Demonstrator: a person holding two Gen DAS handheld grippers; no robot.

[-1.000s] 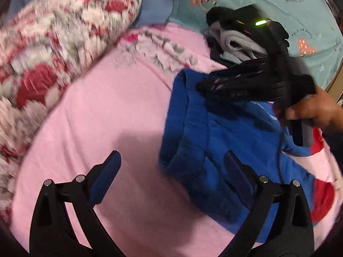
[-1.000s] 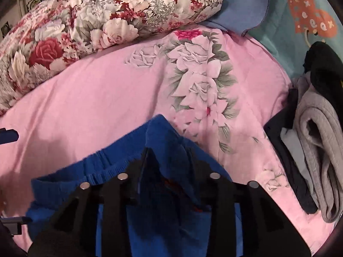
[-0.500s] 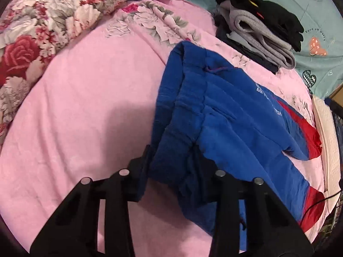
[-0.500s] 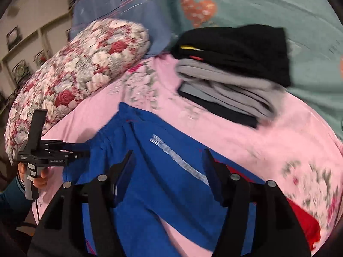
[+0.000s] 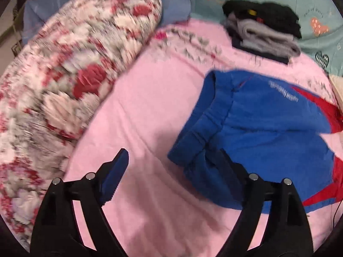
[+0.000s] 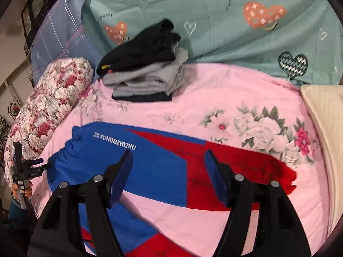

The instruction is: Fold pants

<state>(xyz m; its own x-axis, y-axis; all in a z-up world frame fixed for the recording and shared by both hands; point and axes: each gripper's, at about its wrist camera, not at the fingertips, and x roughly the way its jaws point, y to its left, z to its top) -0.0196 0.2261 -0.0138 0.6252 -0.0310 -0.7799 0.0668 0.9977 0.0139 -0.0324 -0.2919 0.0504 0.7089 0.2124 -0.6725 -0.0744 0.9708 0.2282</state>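
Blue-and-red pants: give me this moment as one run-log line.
pants: flat on pink sheet, held by neither | left gripper: opening, nothing between pads | right gripper: opening, above pants | folded stack: behind pants

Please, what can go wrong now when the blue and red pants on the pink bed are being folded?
1. The waistband of the pants is bunched, so a fold now may trap wrinkles.
2. The legs lie spread apart in the right wrist view, so the halves may not line up.
3. Both the left gripper and the right gripper are opening with nothing pinched; a poor regrasp could catch the pink sheet too.
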